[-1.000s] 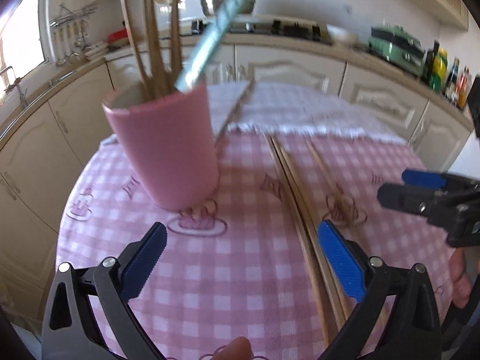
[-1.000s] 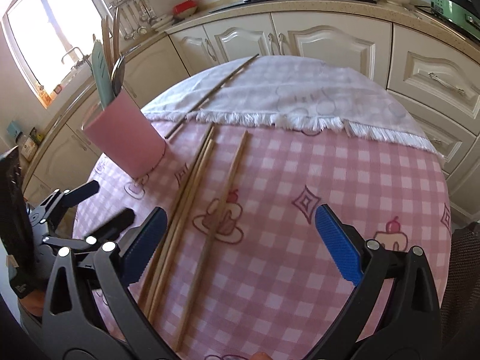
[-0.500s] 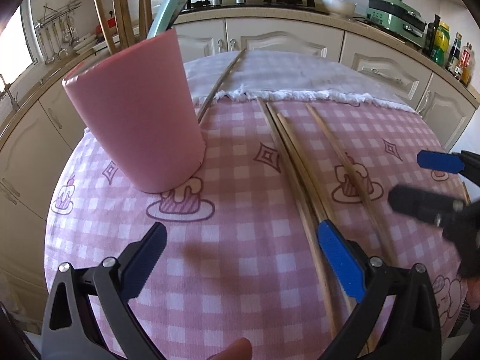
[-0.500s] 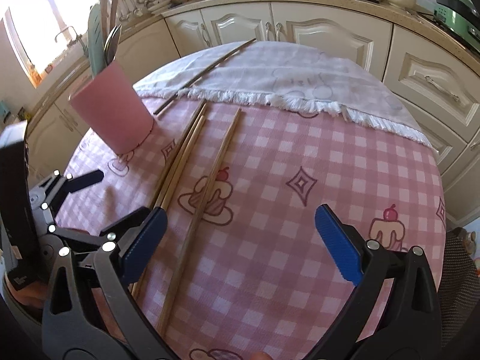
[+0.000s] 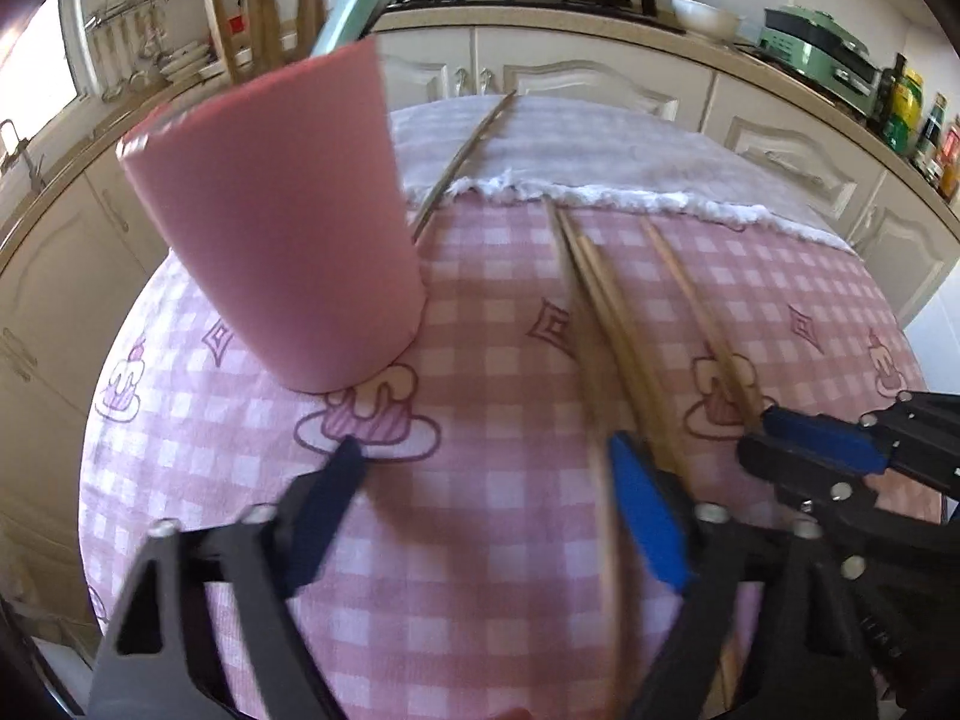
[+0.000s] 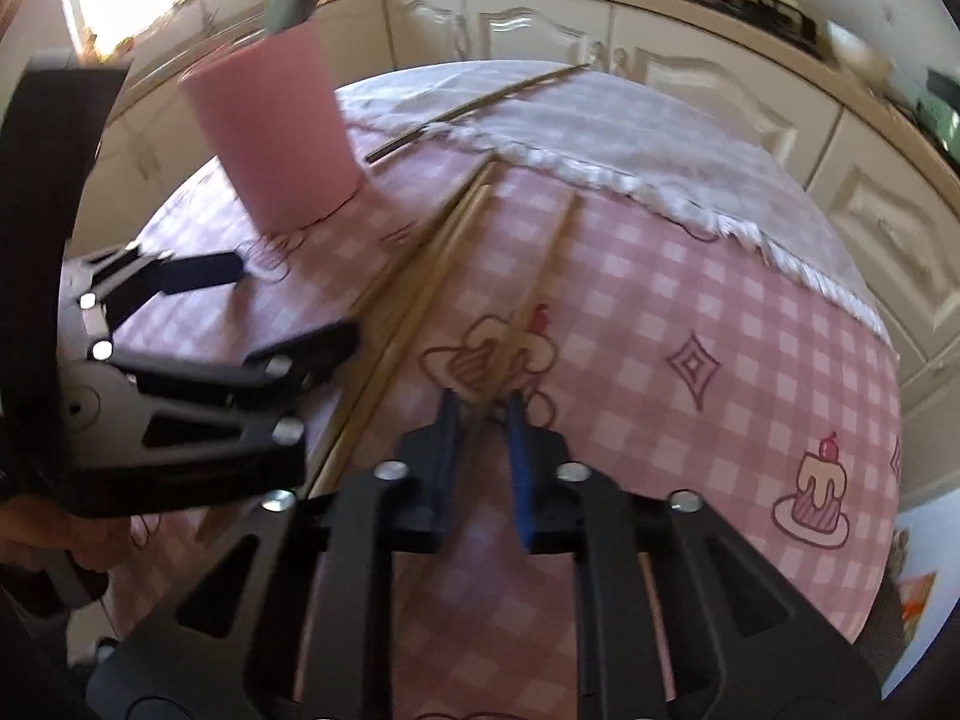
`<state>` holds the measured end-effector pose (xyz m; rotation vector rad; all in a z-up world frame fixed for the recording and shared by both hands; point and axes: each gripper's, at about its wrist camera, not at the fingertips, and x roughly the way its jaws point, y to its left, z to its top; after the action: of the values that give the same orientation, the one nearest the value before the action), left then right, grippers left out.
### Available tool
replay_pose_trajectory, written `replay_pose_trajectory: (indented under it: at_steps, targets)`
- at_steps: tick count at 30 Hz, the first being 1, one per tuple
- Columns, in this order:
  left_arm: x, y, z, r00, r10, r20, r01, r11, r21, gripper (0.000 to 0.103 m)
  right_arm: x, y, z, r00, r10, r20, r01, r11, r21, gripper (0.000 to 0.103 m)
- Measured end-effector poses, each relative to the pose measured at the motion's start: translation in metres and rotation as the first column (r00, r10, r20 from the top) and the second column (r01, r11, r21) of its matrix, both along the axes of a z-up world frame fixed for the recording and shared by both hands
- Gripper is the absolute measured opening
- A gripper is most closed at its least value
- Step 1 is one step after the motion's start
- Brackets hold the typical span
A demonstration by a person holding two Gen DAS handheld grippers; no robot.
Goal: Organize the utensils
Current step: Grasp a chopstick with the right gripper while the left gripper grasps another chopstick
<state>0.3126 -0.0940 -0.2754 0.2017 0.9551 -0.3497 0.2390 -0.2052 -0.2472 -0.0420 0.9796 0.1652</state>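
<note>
Right gripper (image 6: 483, 405): tilted steeply down, jaws closing around single wooden chopstick (image 6: 549, 267); contact unclear.
Left gripper (image 5: 486, 474): tilted down, jaws closing, nothing between; chopstick bundle (image 5: 606, 312) beside right pad.
Pink cylindrical cup (image 5: 282, 210): ahead-left.

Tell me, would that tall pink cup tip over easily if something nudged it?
Probably, yes. The pink cup is tall, narrows toward its base, and stands on soft checked cloth. Long utensils poke well above its rim, likely making it top-heavy. It looks like light plastic, so a push near the rim might topple it.
</note>
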Motion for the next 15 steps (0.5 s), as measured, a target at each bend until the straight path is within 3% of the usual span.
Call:
replay_pose_trajectory:
  at_steps: [4, 9, 11, 12, 15]
  targets:
    - [0.008, -0.008, 0.001, 1.0, -0.018, -0.003, 0.018, 1.0, 0.011, 0.069, 0.006, -0.013, 0.002, 0.999, -0.039, -0.021, 0.04, 0.997, 0.064, 0.013]
    - [0.03, -0.026, 0.003, 0.999, -0.034, -0.01, 0.034, 0.999, 0.023, 0.069, 0.028, -0.018, 0.003, 0.997, -0.073, -0.028, 0.075, 0.995, 0.069, 0.014]
    - [0.035, -0.029, 0.003, 0.999, -0.044, -0.017, 0.044, 0.999, 0.013, 0.061, 0.039, -0.018, 0.002, 0.996, -0.077, -0.037, 0.08, 0.995, 0.067, 0.014]
    - [0.037, -0.032, 0.004, 0.999, -0.049, -0.022, 0.05, 0.999, 0.005, 0.052, 0.043, -0.017, 0.002, 0.996, -0.081, -0.039, 0.083, 0.994, 0.066, 0.014]
    - [0.037, -0.038, 0.005, 0.997, -0.071, -0.023, 0.071, 0.997, 0.001, 0.01, 0.051, -0.012, 0.002, 0.998, -0.054, -0.04, 0.055, 0.998, 0.026, 0.012]
